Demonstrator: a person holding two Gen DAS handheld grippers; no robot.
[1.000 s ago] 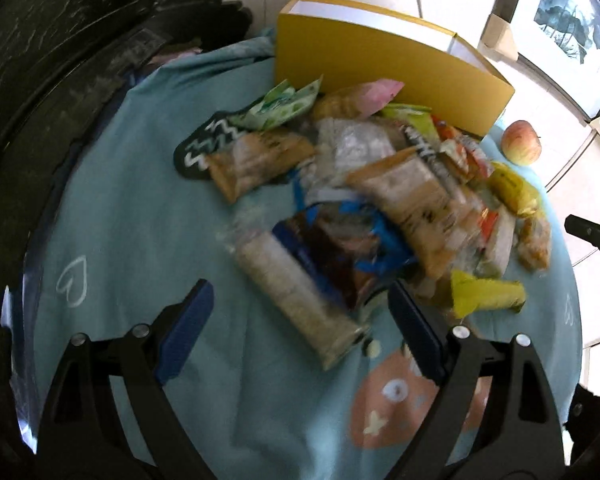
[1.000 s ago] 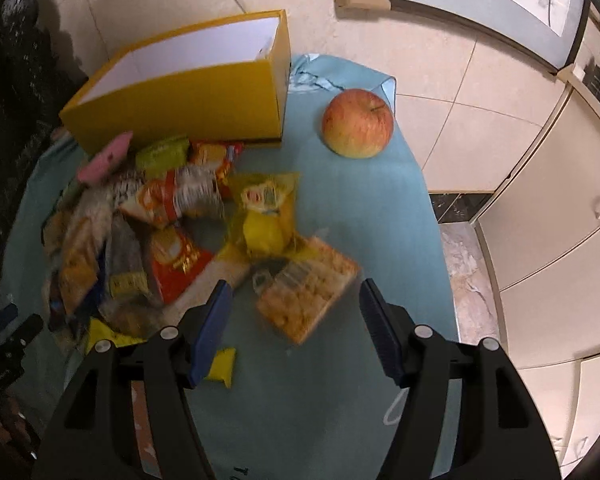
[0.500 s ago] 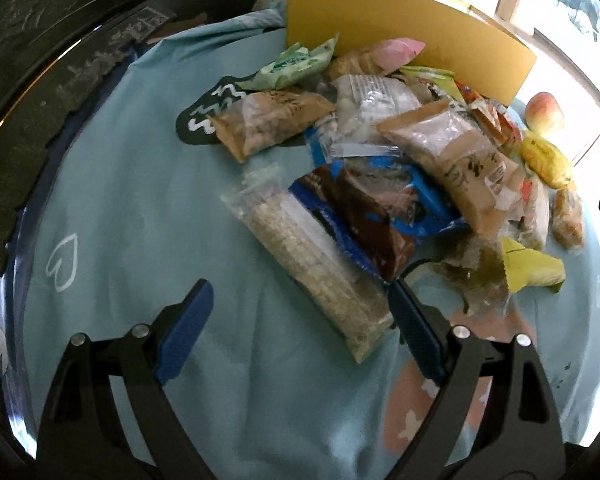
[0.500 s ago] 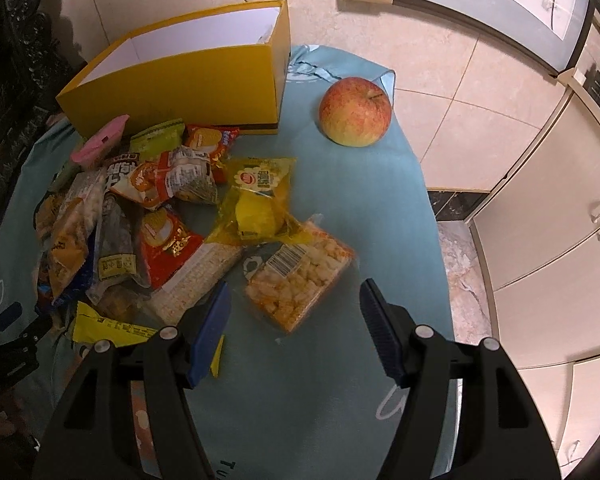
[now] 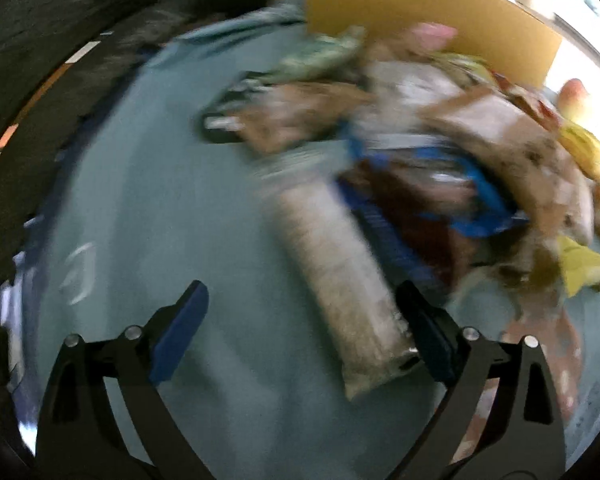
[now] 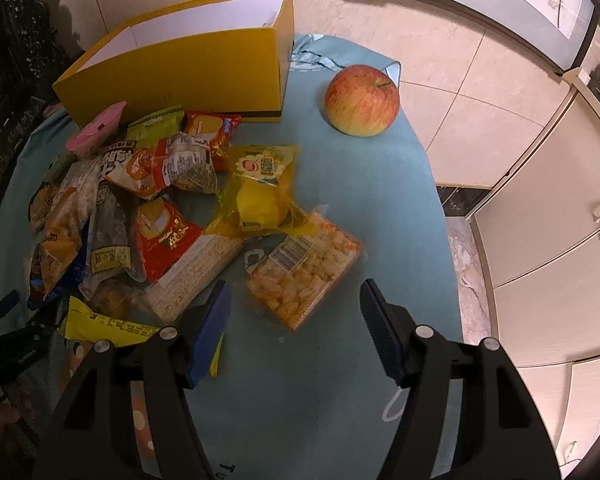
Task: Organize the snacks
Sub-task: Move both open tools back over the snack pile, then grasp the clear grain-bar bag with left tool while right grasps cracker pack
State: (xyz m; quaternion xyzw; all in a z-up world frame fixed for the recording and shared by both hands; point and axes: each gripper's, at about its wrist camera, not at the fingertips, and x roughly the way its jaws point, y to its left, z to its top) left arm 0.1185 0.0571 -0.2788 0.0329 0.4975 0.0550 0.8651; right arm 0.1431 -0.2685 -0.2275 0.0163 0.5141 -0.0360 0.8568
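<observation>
A heap of snack packets (image 6: 140, 216) lies on a round table with a teal cloth (image 6: 340, 380), in front of an open yellow box (image 6: 180, 64). My right gripper (image 6: 296, 320) is open and empty, just short of a clear packet of orange rice crackers (image 6: 304, 272). The left wrist view is blurred by motion. My left gripper (image 5: 304, 320) is open and empty; a long pale cracker packet (image 5: 340, 280) lies with its near end beside the right finger. The yellow box (image 5: 420, 12) shows behind the heap.
A red-yellow apple (image 6: 362, 100) sits on the cloth right of the box. The table edge drops to a tiled floor (image 6: 460, 92) and cream cabinets (image 6: 560, 220) on the right. A dark carved surface (image 5: 40, 60) lies left of the table.
My left gripper has moved closer to the heap, toward the long pale packet, and its view is now blurred. My right gripper has edged closer to the orange cracker packet.
</observation>
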